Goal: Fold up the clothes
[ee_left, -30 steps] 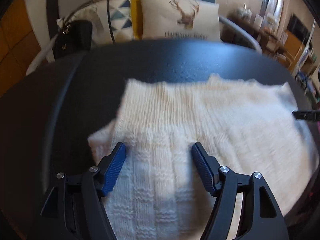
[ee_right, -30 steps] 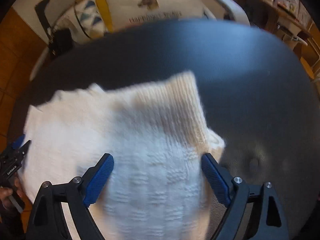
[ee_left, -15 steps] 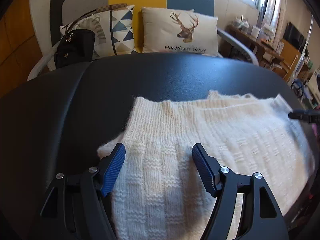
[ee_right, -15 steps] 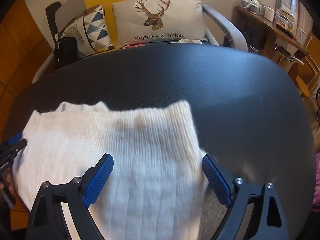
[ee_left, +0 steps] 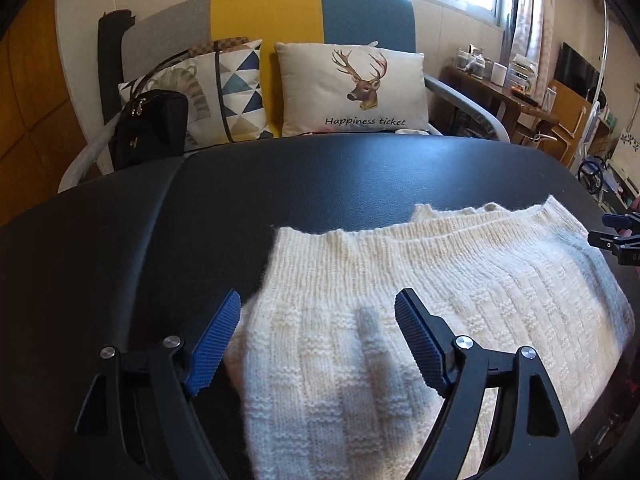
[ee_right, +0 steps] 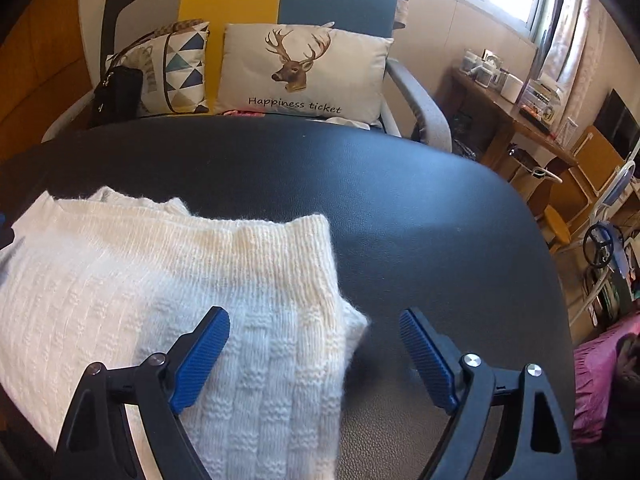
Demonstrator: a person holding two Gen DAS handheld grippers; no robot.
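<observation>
A cream knitted sweater [ee_left: 440,272] lies folded on the black table [ee_left: 360,176], its ribbed edge toward the sofa. My left gripper [ee_left: 318,296] hovers over the sweater's left part. Its jaws are opening and the blue pads stand apart from the knit, holding nothing. In the right wrist view the sweater [ee_right: 160,272] fills the left half of the table [ee_right: 400,208]. My right gripper [ee_right: 313,315] straddles the sweater's right corner. Its jaws stand wide and are closing a little, with the pads clear of the cloth. The right gripper [ee_left: 616,236] also shows at the far right of the left wrist view.
Behind the table stands a sofa [ee_left: 312,12] with a deer cushion [ee_left: 352,88], a triangle-patterned cushion [ee_left: 236,92] and a black handbag [ee_left: 150,128]. A wooden desk with small items [ee_right: 516,104] and stools are at the right. Bare table surface lies right of the sweater.
Both grippers have lifted and tilted up, so more of the sofa shows. The left jaws have widened. The right gripper has shifted right to the sweater's corner.
</observation>
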